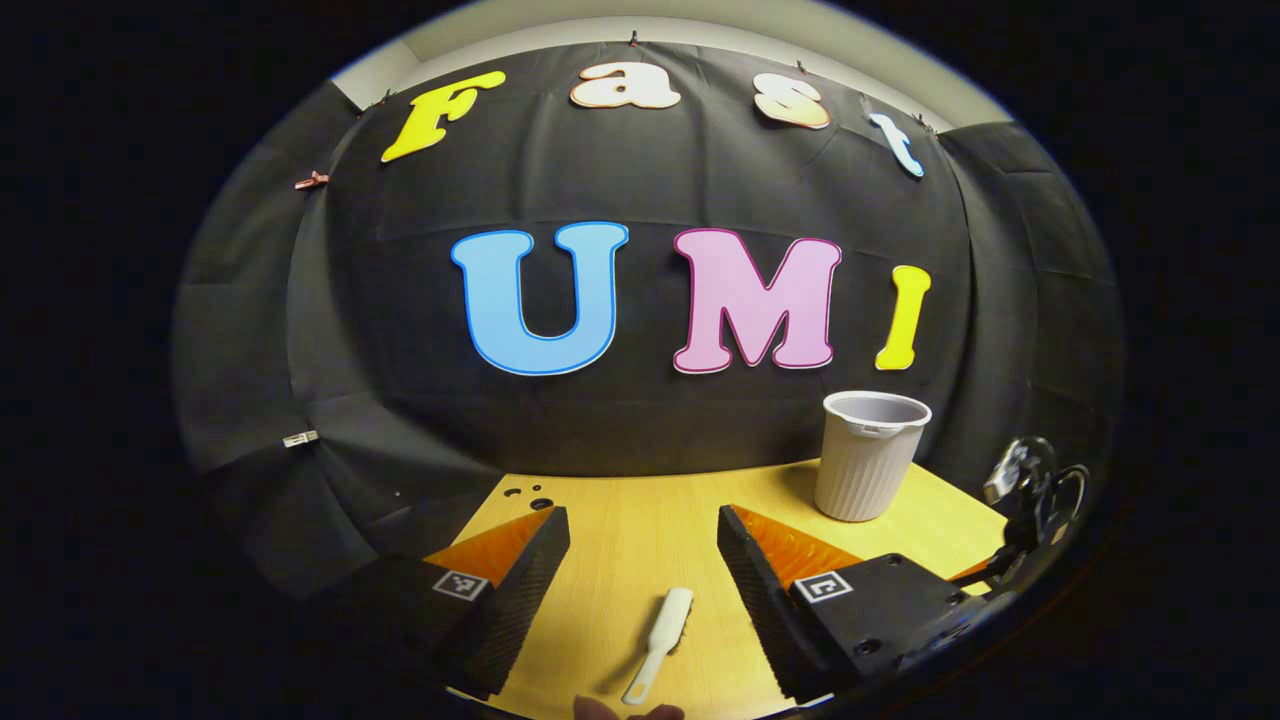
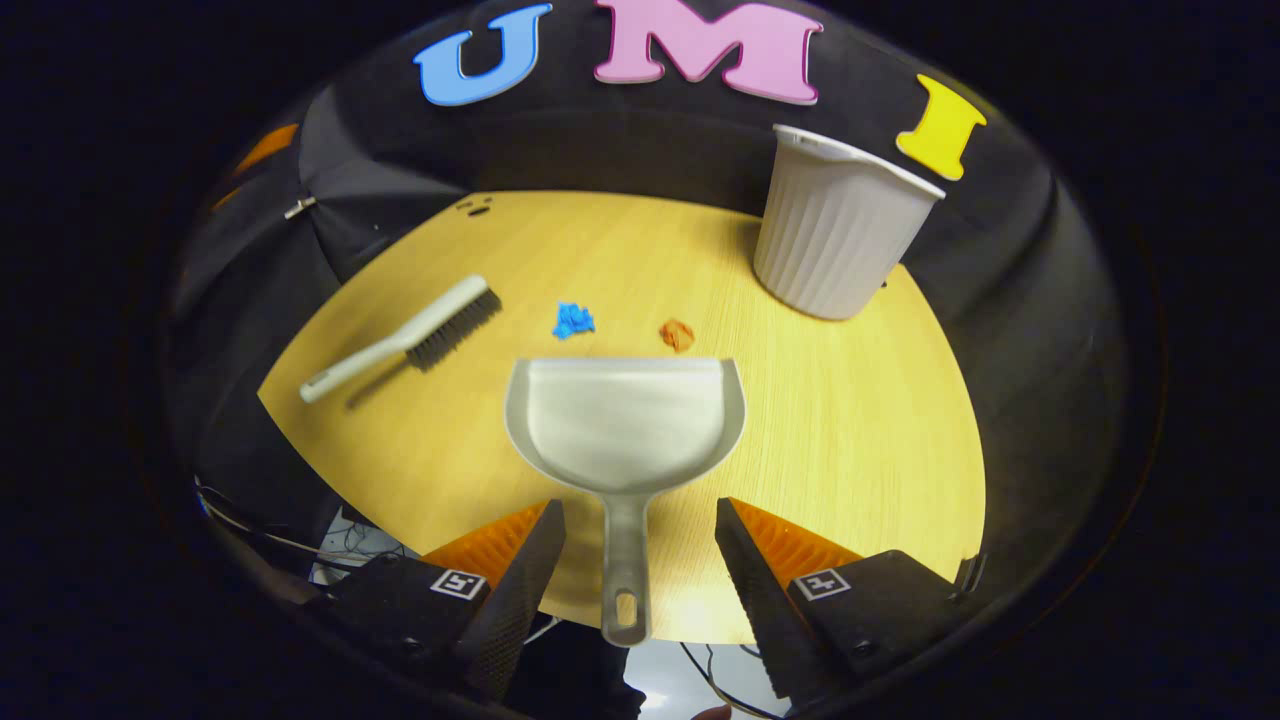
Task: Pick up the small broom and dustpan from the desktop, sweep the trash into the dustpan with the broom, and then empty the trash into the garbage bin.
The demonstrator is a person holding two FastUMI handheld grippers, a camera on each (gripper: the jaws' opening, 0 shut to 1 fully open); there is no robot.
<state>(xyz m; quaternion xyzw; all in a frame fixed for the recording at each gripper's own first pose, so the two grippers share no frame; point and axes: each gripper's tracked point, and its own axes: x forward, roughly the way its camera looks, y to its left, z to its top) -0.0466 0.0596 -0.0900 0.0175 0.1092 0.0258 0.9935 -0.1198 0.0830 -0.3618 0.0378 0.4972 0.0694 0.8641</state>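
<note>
In the left gripper view the left gripper (image 1: 643, 575) hangs low over the near edge of the desk (image 1: 620, 530), its two fingers spread wide apart with nothing between them but bare wood. Just ahead of the fingers, and a little below their tips, lies the broom (image 1: 662, 643), seen end-on with its white handle pointing back toward the gripper; no finger touches it. Farther off and to the right stands the bin (image 1: 868, 456), upright on the desk near the back wall, its mouth open.

In the right gripper view the right gripper (image 2: 640, 555) is likewise released, fingers wide. The dustpan (image 2: 625, 420) lies flat on the desk with its handle running back between the two fingers, yet clear of both; its hanging hole sits at the desk's near edge. The pan's open lip faces away, toward the back of the desk. Just beyond that lip lie two bits of trash: a blue scrap (image 2: 573, 320) to the left and an orange scrap (image 2: 677, 334) to the right, the orange one nearly at the lip, the blue one slightly farther off. Left of the blue scrap the broom lies slanted on the wood, dark bristles toward the middle, handle toward the desk's left edge. At the far right the bin stands upright, well apart from the dustpan
</note>
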